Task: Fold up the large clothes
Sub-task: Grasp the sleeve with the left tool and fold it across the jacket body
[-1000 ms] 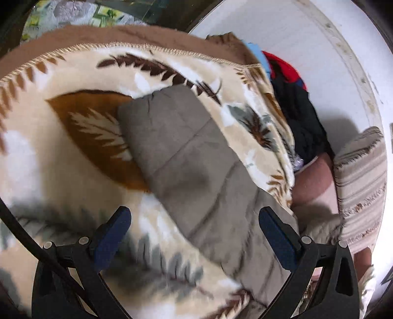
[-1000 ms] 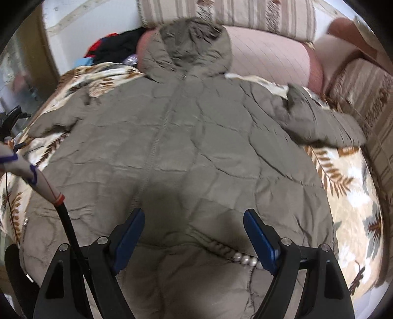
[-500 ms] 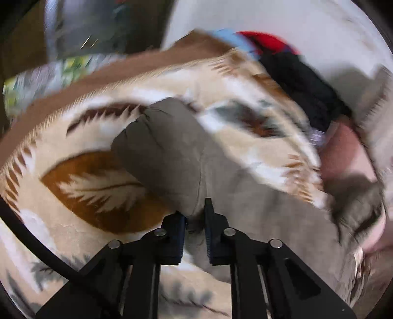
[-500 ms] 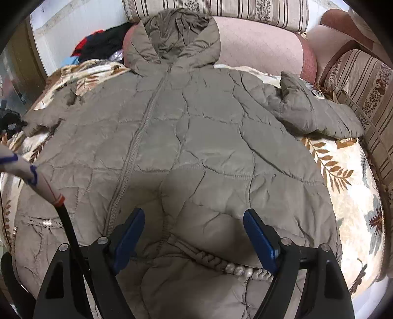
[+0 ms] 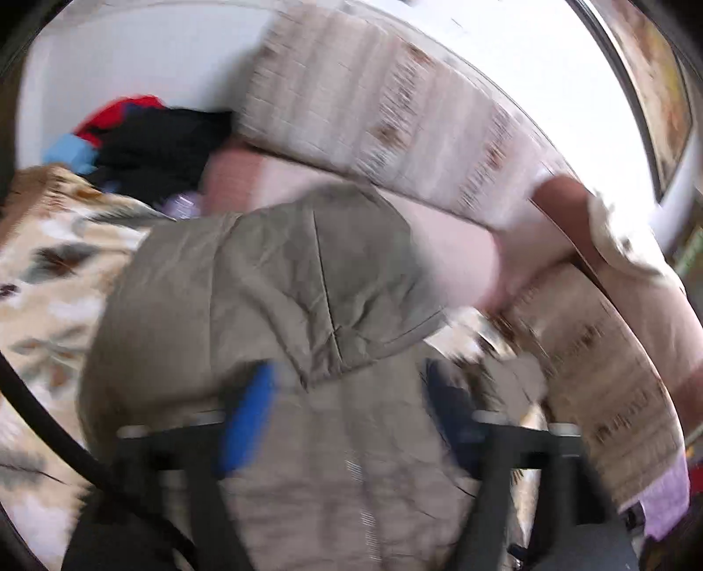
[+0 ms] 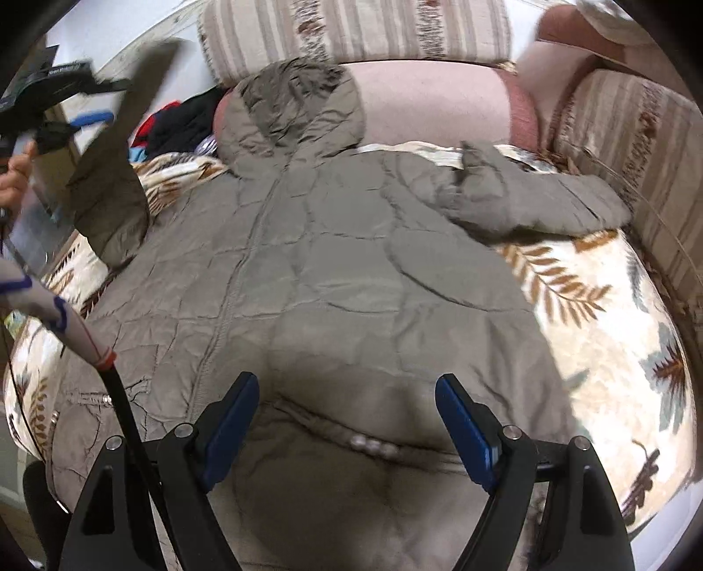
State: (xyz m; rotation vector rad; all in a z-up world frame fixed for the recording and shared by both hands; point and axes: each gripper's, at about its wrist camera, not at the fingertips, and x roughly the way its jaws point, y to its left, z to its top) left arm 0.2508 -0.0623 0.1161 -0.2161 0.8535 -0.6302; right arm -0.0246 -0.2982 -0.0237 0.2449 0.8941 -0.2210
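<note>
A large olive quilted hooded jacket (image 6: 334, 272) lies front up on a leaf-patterned blanket (image 6: 593, 307), hood (image 6: 298, 105) toward the sofa. Its right sleeve (image 6: 527, 202) lies folded near the sofa. Its left sleeve (image 6: 118, 175) hangs in the air at the left, below my left gripper (image 6: 88, 121). In the blurred left wrist view my left gripper (image 5: 351, 421) has its blue pads apart over the jacket (image 5: 285, 307). My right gripper (image 6: 347, 430) is open and empty above the jacket's lower part.
A striped sofa back (image 6: 351, 30) and pink cushion (image 6: 439, 105) border the far side. A pile of red, black and blue clothes (image 6: 175, 123) lies at the back left. A black cable (image 6: 118, 395) runs by the right gripper.
My left gripper closed on the left sleeve, lifted it up and swung toward the jacket body; its pads now stand apart. My right gripper stayed open and shifted slightly.
</note>
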